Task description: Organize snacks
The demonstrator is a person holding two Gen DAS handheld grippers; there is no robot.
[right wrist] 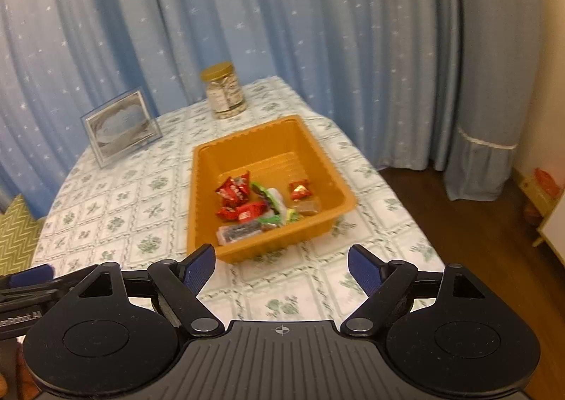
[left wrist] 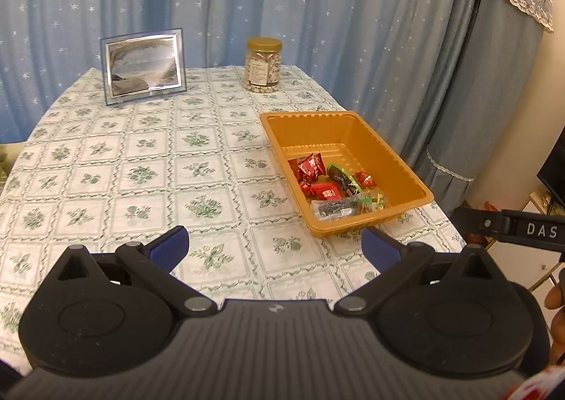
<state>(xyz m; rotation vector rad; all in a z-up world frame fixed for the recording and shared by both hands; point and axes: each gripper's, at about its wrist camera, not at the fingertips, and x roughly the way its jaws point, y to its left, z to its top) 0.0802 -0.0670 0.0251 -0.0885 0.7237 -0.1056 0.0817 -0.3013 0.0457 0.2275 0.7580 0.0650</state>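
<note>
An orange plastic tray [left wrist: 356, 128] [right wrist: 247, 152] sits on the floral tablecloth and holds several wrapped snacks [left wrist: 335, 188] [right wrist: 261, 205]: red packets, green-edged wrappers and a dark bar near its front wall. My left gripper [left wrist: 277, 246] hangs open over bare cloth, short of the tray and to its left, with nothing between its blue pads. In the right wrist view my right gripper [right wrist: 282, 267] is open too, just in front of the tray's near wall, empty. The right gripper's arm [left wrist: 512, 228] shows at the right edge of the left wrist view.
A snack jar with a gold lid [left wrist: 263, 64] [right wrist: 224, 90] stands at the table's far edge. A glass picture frame [left wrist: 143, 66] [right wrist: 120, 126] stands to its left. Starred blue curtains hang behind. The table [right wrist: 406, 223] drops to wooden floor on the right.
</note>
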